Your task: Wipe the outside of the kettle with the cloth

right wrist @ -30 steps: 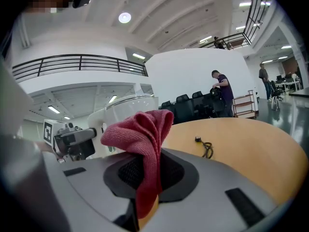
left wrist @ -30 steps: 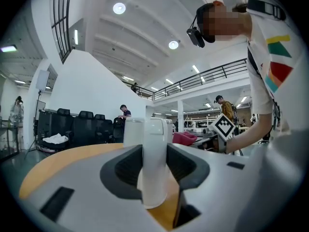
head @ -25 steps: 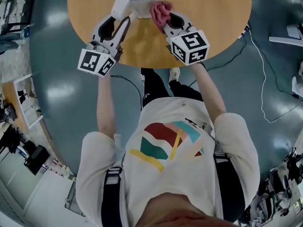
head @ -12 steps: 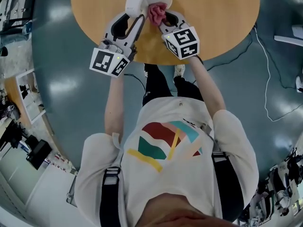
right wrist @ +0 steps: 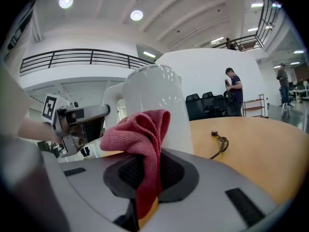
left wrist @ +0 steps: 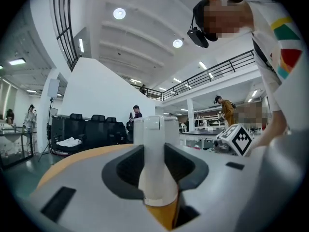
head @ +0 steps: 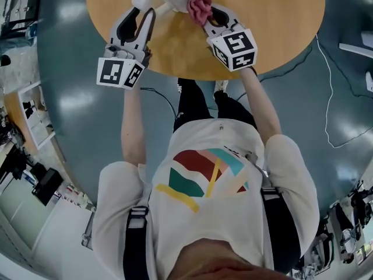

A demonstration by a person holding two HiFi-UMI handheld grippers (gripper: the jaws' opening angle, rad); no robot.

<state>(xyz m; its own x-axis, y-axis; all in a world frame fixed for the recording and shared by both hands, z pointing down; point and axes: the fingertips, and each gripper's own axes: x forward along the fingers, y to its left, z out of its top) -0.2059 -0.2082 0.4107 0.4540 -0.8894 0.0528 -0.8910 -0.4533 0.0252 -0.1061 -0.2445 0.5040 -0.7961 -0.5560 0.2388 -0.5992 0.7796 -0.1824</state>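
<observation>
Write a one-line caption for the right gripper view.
Right gripper holds a red cloth beside the white kettle while the left gripper grips its handle.

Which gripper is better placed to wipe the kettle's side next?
Right. The right gripper grips the pink cloth beside the kettle; the left gripper is closed on the handle, probably steadying it.

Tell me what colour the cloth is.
The cloth is pinkish red, clearest in the right gripper view.

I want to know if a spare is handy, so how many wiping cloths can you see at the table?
1: a red knitted cloth, pinched in the right claw, held at the white plastic kettle's side. Others could lie beyond the head view's top edge.
</observation>
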